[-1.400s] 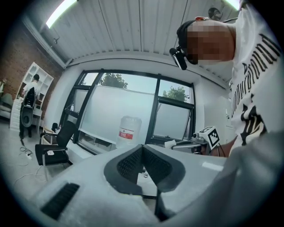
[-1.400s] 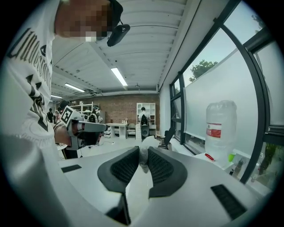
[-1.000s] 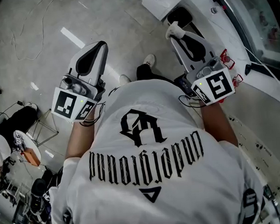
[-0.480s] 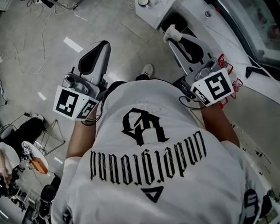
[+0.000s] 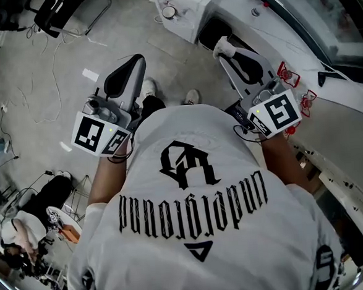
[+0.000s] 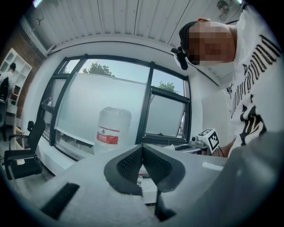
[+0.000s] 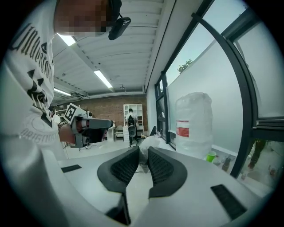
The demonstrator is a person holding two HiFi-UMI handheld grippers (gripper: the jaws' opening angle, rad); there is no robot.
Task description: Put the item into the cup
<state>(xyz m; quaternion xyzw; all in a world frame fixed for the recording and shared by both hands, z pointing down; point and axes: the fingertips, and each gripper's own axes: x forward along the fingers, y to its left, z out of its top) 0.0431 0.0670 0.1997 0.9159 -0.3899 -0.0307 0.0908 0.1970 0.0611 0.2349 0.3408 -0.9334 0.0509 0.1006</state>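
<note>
- L gripper (image 6: 142, 147): fingers together, nothing between.
- R gripper (image 7: 144, 150): fingers clamped on white item (image 7: 148, 142).
- Both held out over floor (image 5: 34, 77), well apart.

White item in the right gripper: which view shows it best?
The right gripper view: the white item is seen up close, crumpled-looking, pinched between the jaws of the right gripper. The head view shows only a small white lump at that gripper's tips. In the left gripper view it cannot be made out.

The item (image 7: 150, 142) sat between the right gripper's (image 7: 143, 153) jaws near the counter (image 5: 266, 33); the cup (image 7: 211, 156) stood beside the jug (image 7: 193, 124).
</note>
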